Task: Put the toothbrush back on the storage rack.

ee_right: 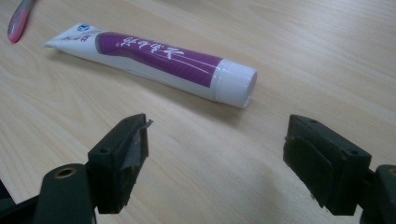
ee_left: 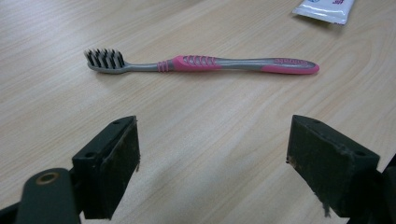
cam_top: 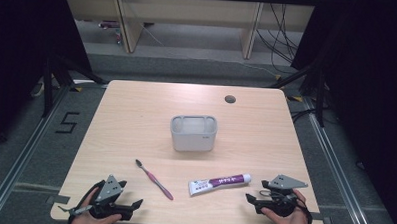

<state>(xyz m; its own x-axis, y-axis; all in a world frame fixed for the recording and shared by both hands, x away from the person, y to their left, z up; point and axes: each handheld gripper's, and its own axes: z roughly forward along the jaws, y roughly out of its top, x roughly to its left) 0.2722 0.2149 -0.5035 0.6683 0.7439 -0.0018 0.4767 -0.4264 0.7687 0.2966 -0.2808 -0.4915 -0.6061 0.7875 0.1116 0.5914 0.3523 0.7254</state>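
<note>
- High view: the left hand-held gripper [cam_top: 114,199] rests at the near left edge of the tabletop [cam_top: 131,114], and the right hand-held gripper [cam_top: 273,197] at the near right edge. Each is held in a hand, and each has empty jaws.
- High view: a grey open-topped container [cam_top: 193,133] stands near the centre of the tabletop, far from both grippers. It looks empty.
- High view: the toothbrush [cam_top: 154,178] lies flat between the left gripper and the container. Its long axis runs diagonally, with the bristle head far-left and the handle end near-right. The left gripper is the nearer one to it.
- High view: the toothpaste tube [cam_top: 219,184] lies flat just left of the right gripper. Its long axis runs nearly left to right, with the cap towards the right.
- Left gripper view: the jaws stand wide apart with nothing between them. The toothbrush [ee_left: 205,64] lies ahead of the jaws and crosswise to them, well clear of both pads. The handle is pink and grey; the bristles are dark.
- Right gripper view: the jaws stand wide apart and empty. The toothpaste tube [ee_right: 154,60] lies ahead, angled across the view, with its white cap [ee_right: 236,83] nearest the gripper. The body is purple and white.
- Judgement: each gripper faces its own object side-on, so a forward reach would likely bring the jaws across the object's narrow width.
</note>
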